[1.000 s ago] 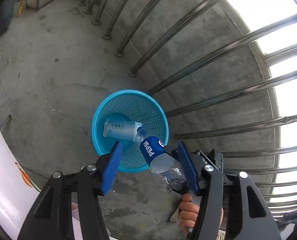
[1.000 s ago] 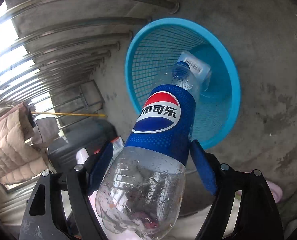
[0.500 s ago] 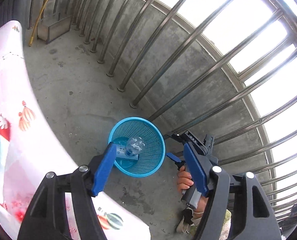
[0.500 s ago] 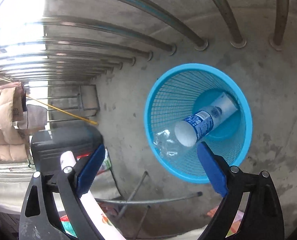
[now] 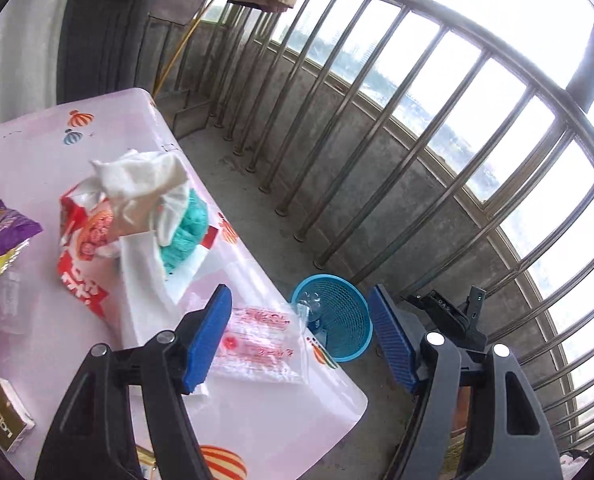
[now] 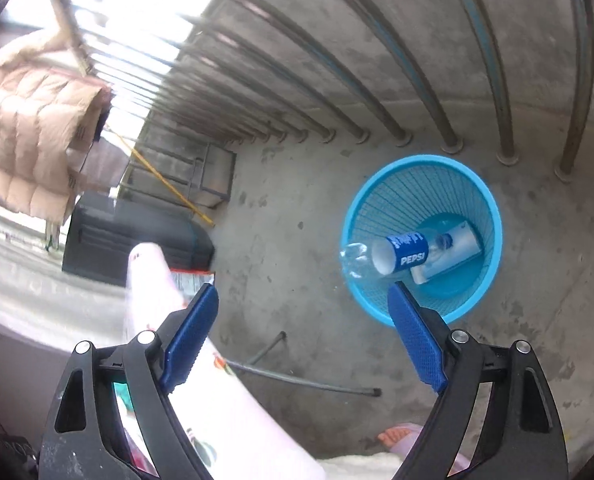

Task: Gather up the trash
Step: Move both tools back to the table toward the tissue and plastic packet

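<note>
The blue mesh basket (image 6: 397,200) stands on the concrete floor by the railing, and it shows small in the left wrist view (image 5: 347,320). In it lies a Pepsi bottle (image 6: 407,254), its clear end sticking over the rim, on top of a white-labelled bottle (image 6: 455,246). My right gripper (image 6: 303,290) hangs above and left of the basket; its jaws are closing with nothing between them. My left gripper (image 5: 300,296) is open and empty over the pink table (image 5: 37,152). Below it lies a clear red-printed bag (image 5: 261,340). A pile of white tissue and a red packet (image 5: 133,204) lies further back.
A purple-yellow snack wrapper (image 5: 1,240) and a small dark box (image 5: 3,412) lie on the table's left side. Steel railing bars (image 5: 377,140) fence the balcony. A dark cabinet (image 6: 129,236), the table's leg bar (image 6: 297,376) and a foot in a slipper (image 6: 401,438) are nearby.
The Pepsi bottle left my right gripper and fell into the basket. Both grippers rose; the left swung away from the basket to look over the table.
</note>
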A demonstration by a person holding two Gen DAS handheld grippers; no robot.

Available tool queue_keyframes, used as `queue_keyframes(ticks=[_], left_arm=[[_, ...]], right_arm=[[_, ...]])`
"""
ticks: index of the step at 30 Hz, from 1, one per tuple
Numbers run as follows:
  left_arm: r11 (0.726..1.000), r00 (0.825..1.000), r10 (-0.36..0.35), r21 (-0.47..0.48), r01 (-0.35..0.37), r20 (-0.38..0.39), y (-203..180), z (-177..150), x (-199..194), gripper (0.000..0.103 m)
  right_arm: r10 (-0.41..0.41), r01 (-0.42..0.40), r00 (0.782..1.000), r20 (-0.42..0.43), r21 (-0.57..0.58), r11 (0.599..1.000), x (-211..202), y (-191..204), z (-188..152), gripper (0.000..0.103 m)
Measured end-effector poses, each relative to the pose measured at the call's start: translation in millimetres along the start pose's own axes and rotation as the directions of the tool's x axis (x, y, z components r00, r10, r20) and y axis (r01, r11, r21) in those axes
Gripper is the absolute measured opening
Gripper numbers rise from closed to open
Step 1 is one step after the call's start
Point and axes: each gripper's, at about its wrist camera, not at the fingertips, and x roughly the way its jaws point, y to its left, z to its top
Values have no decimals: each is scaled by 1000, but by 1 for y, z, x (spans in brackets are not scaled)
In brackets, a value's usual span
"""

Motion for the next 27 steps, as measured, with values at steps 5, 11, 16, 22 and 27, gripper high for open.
queue_keyframes(ticks=[5, 11, 16, 22, 27], left_arm=[[996, 993, 80, -56, -75, 86, 41, -27, -54, 74], [984, 978, 160, -95, -148, 133, 77, -72, -95, 74], [981, 976, 166, -128, -149, 139, 88, -99, -103, 74], [981, 981, 160, -131, -145, 110, 93, -113, -89, 74], [984, 989, 126, -140, -114, 79, 99, -104, -67, 74]], right_arm=[[70, -85, 995, -66, -264, 961, -19, 71, -34, 78], [93, -168, 976, -199, -406, 898, -18, 122, -66, 65], [50, -169, 964, -261, -457, 873, -3, 143, -86, 58], [-14, -143, 954, -299, -495, 857, 9, 156, -110, 57], [-38, -143, 944, -327, -511, 847, 22, 162, -118, 56]])
